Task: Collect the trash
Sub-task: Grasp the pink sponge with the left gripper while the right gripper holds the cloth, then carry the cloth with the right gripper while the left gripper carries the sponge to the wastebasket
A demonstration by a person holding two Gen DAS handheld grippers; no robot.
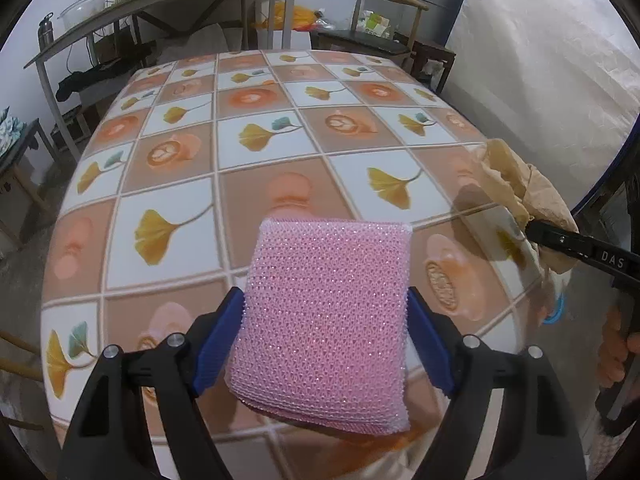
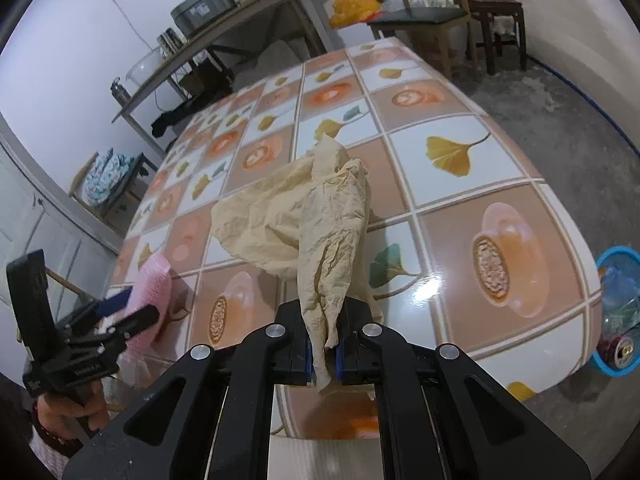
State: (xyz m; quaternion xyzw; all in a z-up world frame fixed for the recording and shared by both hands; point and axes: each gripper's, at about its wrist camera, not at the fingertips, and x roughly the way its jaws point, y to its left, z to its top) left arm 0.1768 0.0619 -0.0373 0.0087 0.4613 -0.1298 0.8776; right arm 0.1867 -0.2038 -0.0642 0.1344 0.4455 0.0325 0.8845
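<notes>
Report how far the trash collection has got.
Done: the tabletop shows no loose trash, and the blue bin on the floor already holds a can and wrappers. In hand: right hand-held gripper clamps crumpled paper; left hand-held gripper holds a pink sponge. Left: drop the paper in the bin.

The left gripper (image 1: 326, 340) holds a pink mesh sponge (image 1: 324, 320) between its two blue pads (image 1: 218, 340), which press on the sponge's left and right edges. The sponge stands out over the near part of a table (image 1: 192, 184) covered in a cloth of squares printed with yellow leaves and orange cups. At the right edge, the right gripper (image 1: 534, 230) reaches in, its black tip closed on a crumpled tan paper (image 1: 516, 184) just above the table's right edge. A hand (image 1: 618, 344) grips its handle lower right. Beyond the far end stand a wooden chair (image 1: 384, 28) and a long side table (image 1: 168, 4).
</notes>
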